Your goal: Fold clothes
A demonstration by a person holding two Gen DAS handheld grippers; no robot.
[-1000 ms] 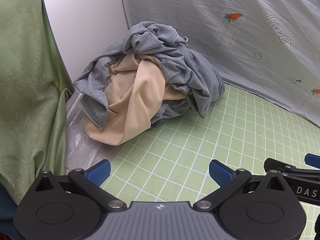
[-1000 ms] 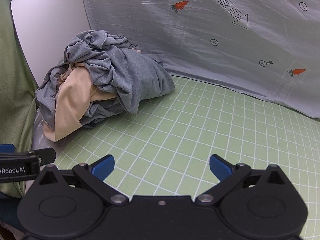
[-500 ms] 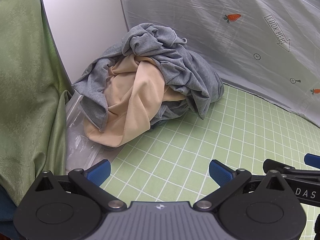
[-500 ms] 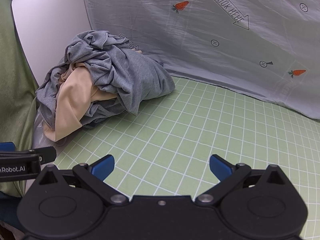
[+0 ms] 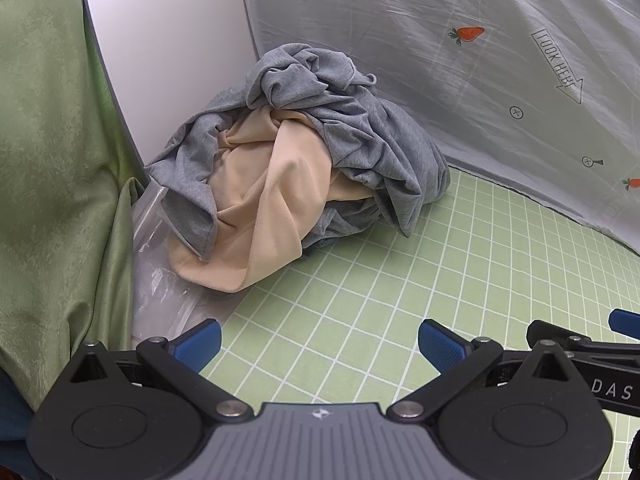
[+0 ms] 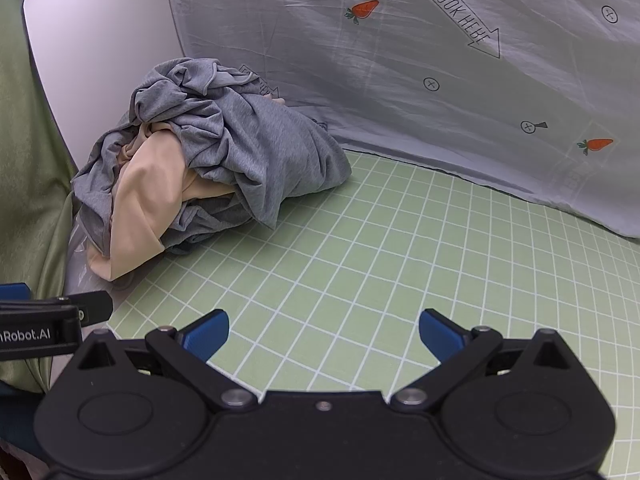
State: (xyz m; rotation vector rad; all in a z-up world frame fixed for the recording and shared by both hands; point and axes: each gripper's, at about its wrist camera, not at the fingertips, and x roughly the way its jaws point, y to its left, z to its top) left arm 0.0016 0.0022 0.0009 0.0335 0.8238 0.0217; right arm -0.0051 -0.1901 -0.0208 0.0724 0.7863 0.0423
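A crumpled pile of clothes sits at the back left corner of the green grid mat (image 5: 400, 280): a grey garment (image 5: 360, 136) wrapped around a beige garment (image 5: 264, 208). The same grey garment (image 6: 248, 148) and beige garment (image 6: 144, 200) show in the right wrist view. My left gripper (image 5: 318, 344) is open and empty, above the mat short of the pile. My right gripper (image 6: 323, 334) is open and empty, to the right of the left one, which shows at the left edge of the right wrist view (image 6: 52, 320).
A grey printed sheet (image 6: 440, 80) hangs along the back. A white panel (image 5: 168, 40) and a green curtain (image 5: 52, 160) close off the left. A clear plastic bag (image 5: 160, 292) lies under the pile's near edge. The green mat (image 6: 400, 260) stretches right.
Both grippers have drifted very slightly; the pile sits a touch lower in the left wrist view. Nothing was gripped or released.
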